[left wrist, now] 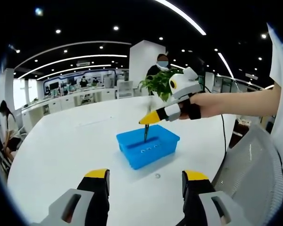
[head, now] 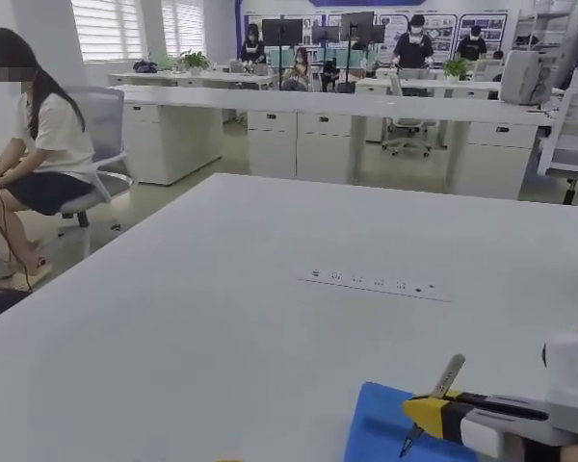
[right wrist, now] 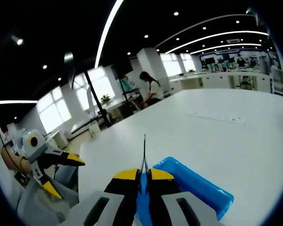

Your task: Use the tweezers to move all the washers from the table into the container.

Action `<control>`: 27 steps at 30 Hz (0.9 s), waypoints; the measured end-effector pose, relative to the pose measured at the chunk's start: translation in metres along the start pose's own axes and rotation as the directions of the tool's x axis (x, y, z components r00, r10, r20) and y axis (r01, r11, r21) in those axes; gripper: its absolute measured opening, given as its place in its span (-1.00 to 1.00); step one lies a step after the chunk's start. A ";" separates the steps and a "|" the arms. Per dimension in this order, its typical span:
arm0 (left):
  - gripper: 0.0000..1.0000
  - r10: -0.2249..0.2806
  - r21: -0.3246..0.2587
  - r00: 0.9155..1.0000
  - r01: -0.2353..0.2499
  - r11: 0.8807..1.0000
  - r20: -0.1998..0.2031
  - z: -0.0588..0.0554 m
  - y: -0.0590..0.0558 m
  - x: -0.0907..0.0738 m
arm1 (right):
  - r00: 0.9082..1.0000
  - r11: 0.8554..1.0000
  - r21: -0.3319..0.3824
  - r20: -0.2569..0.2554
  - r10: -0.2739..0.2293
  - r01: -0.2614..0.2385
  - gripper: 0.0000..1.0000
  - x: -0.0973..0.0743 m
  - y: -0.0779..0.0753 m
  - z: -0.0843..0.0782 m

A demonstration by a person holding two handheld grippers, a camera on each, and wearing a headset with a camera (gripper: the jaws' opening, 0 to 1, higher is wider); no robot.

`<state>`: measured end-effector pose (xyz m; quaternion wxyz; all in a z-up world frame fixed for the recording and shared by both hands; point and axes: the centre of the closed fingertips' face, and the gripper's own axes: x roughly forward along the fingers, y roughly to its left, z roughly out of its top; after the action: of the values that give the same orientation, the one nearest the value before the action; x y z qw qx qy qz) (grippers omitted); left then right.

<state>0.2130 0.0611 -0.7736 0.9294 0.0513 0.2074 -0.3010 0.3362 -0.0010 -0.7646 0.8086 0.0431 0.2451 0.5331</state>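
Note:
A blue container [left wrist: 147,146] stands on the white table [left wrist: 61,150], with several small washers lying inside it. One washer [left wrist: 157,176] lies on the table just in front of the container. My right gripper [left wrist: 148,120] is shut on thin tweezers [left wrist: 145,132], which point down into the container. In the right gripper view the tweezers [right wrist: 144,155] stick out from the shut right gripper [right wrist: 144,176] above the container [right wrist: 193,186]. In the head view the right gripper [head: 426,412] holds the tweezers [head: 445,377] over the container [head: 385,428]. My left gripper [left wrist: 146,188] stands open, short of the container, holding nothing.
A socket strip [head: 376,282] is set into the table's middle. A potted plant [left wrist: 160,82] stands behind the container. A person [head: 39,144] sits at the far left. An office chair [left wrist: 254,165] is at the table's right edge.

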 end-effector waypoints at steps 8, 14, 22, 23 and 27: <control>0.32 0.005 -0.023 1.000 -0.004 1.000 0.022 0.004 0.001 -0.001 | 0.999 0.999 -0.019 0.013 0.043 -0.043 -0.92 -0.004 0.025 0.000; 0.38 0.009 -0.039 1.000 -0.008 0.999 0.028 0.004 0.002 -0.002 | 0.997 0.997 -0.013 -0.003 0.078 -0.078 -0.92 -0.001 0.040 -0.012; 0.44 0.012 -0.059 0.999 -0.009 0.998 0.047 0.007 0.003 -0.002 | 0.993 0.995 -0.012 -0.064 0.101 -0.102 -0.92 0.007 0.051 -0.037; 0.45 0.011 -0.062 0.999 -0.008 0.998 0.053 0.008 0.003 -0.003 | 0.992 0.995 -0.016 -0.073 0.101 -0.102 -0.92 0.008 0.052 -0.040; 0.45 0.012 -0.074 0.998 -0.007 0.997 0.064 0.010 0.003 -0.003 | 0.987 0.993 -0.027 -0.113 0.110 -0.114 -0.92 0.013 0.056 -0.053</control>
<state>0.2162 0.0633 -0.7634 0.9383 0.0083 0.1879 -0.2901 0.2701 0.0244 -0.7974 0.7630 0.0134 0.2782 0.5833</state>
